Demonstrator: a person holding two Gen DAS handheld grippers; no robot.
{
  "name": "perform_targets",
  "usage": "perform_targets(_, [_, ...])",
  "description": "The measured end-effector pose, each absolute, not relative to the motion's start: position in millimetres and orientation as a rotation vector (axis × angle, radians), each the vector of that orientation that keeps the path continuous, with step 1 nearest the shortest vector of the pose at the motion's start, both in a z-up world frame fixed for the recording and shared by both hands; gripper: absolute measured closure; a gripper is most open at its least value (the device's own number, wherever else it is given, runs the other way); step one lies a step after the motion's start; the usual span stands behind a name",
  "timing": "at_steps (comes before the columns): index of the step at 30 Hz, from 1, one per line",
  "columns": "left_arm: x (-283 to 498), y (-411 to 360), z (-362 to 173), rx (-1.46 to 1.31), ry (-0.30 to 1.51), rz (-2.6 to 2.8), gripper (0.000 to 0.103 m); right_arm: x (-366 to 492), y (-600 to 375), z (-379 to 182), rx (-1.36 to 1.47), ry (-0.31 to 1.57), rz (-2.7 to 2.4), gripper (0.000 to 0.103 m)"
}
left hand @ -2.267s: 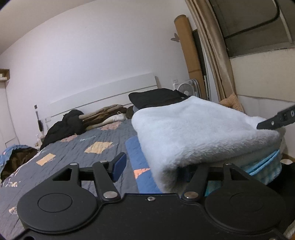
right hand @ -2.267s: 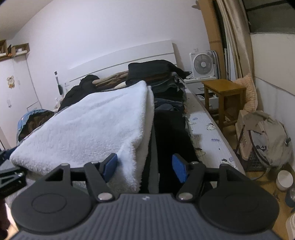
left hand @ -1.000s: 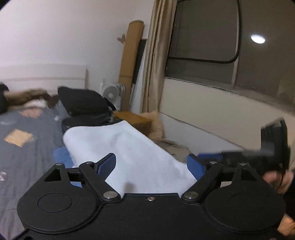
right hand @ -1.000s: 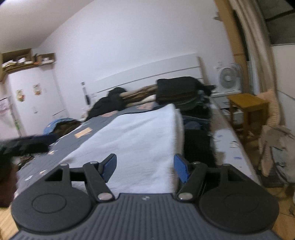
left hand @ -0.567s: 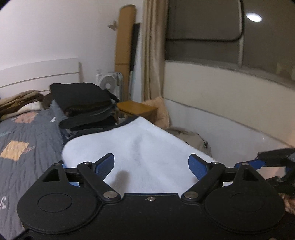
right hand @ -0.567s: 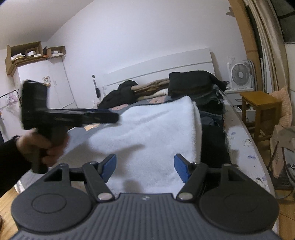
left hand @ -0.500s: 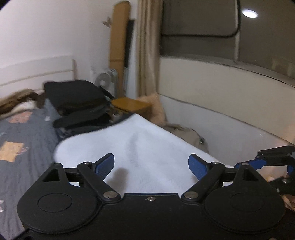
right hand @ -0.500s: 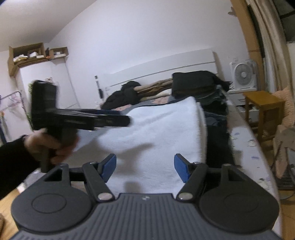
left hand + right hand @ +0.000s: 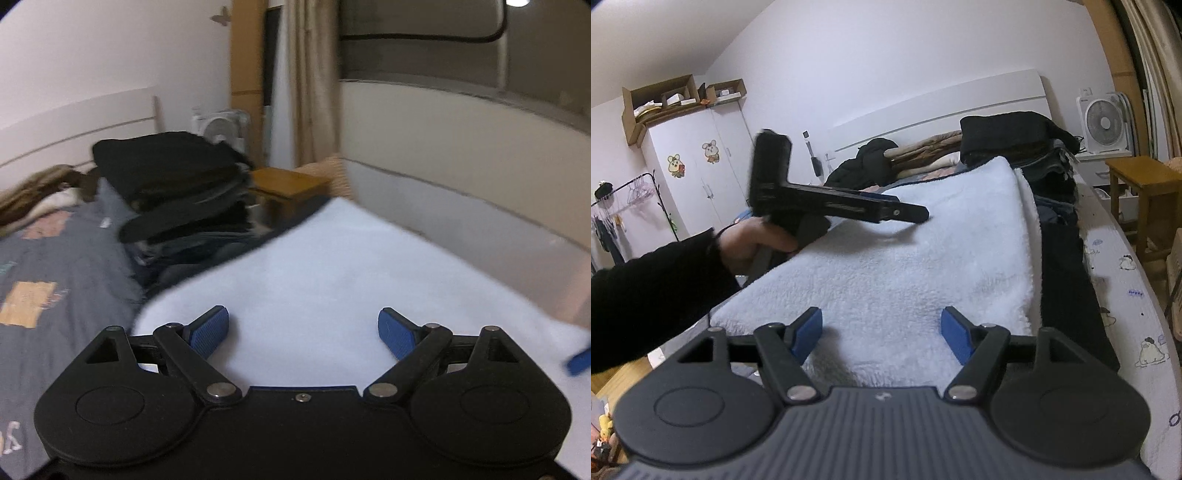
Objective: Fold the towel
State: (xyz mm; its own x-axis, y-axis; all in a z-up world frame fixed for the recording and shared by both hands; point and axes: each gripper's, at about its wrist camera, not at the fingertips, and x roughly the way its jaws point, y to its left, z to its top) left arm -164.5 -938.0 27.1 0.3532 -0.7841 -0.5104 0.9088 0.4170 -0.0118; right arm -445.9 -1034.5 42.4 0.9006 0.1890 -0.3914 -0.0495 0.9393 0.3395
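**Folded towel lies between two open grippers**

A white folded towel (image 9: 923, 258) rests on the bed (image 9: 1123, 280). The right gripper (image 9: 881, 332) hangs at its near edge, jaws apart; the left gripper (image 9: 916, 214), jaws also apart, reaches over it from the left, gripping nothing

One white towel (image 9: 923, 258); two tongs, left tongs (image 9: 303, 332) and right tongs (image 9: 882, 332); one fan (image 9: 1104, 123); one wooden stool (image 9: 1141, 184); two wardrobe stickers (image 9: 711, 151).
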Motion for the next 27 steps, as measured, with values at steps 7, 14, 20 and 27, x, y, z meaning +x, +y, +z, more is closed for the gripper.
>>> perform_targets(7, [-157.4, -929.4, 43.3, 0.227, 0.478, -1.034, 0.015, -444.7, -1036.1, 45.5, 0.346, 0.438, 0.12, 0.031])
perform_targets(14, [-224.6, -892.1, 60.3, 0.17, 0.459, -1.165, 0.007, -455.2, -1036.9, 55.3, 0.364, 0.427, 0.076, 0.03])
perform_targets(20, [-249.9, -887.2, 36.8, 0.217, 0.457, -1.095, 0.006, -468.3, -1037.3, 61.2, 0.359, 0.427, 0.007, 0.029])
perform_targets(27, [-249.8, -883.9, 60.9, 0.101, 0.491, -0.963, 0.0, -480.2, -1035.8, 76.8, 0.369, 0.417, -0.081, 0.02])
